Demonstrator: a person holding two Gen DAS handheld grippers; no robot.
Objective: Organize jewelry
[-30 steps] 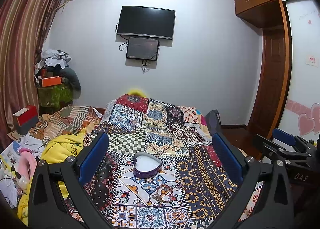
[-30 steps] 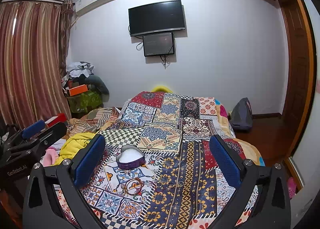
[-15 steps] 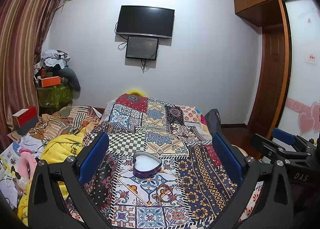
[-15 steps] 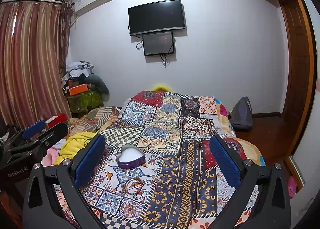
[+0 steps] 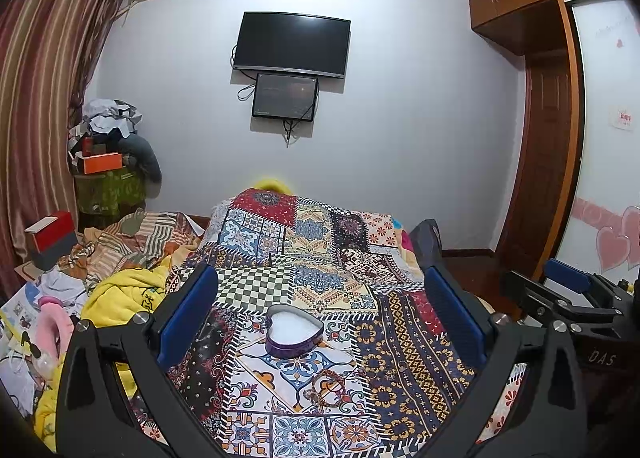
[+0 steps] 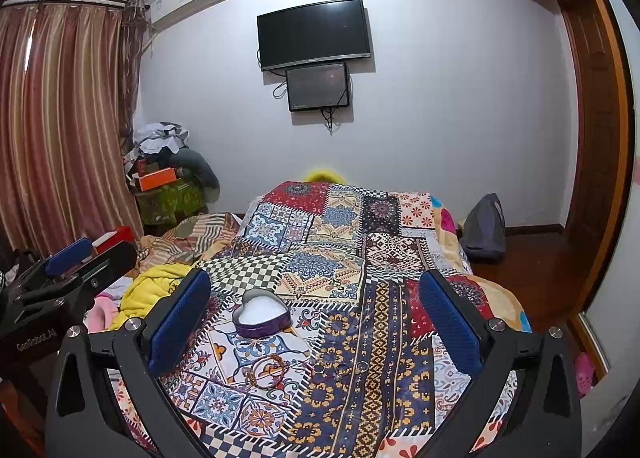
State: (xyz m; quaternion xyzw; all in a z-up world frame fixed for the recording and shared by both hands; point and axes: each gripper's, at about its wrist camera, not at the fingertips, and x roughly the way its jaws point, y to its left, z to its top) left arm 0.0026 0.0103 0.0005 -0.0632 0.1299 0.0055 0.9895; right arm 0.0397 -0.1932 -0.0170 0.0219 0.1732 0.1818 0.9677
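A purple heart-shaped box [image 5: 294, 332] with a white lining sits open on the patchwork bedspread [image 5: 396, 342]; it also shows in the right wrist view [image 6: 262, 314]. Bracelets [image 5: 326, 388] lie in a small heap in front of it, seen too in the right wrist view [image 6: 266, 372]. Small rings [image 6: 340, 369] lie to their right. My left gripper [image 5: 320, 322] is open and empty above the box. My right gripper [image 6: 314, 324] is open and empty above the bed. Each gripper shows at the edge of the other's view: the right one [image 5: 568, 294] and the left one [image 6: 68, 262].
Yellow clothing [image 5: 120, 294] and a striped blanket [image 5: 132, 238] lie left of the bed. A red box [image 5: 50, 234] and stacked clutter [image 5: 108, 162] stand by the curtain. A dark bag [image 6: 484, 228] sits on the floor at right. A TV [image 5: 292, 44] hangs on the wall.
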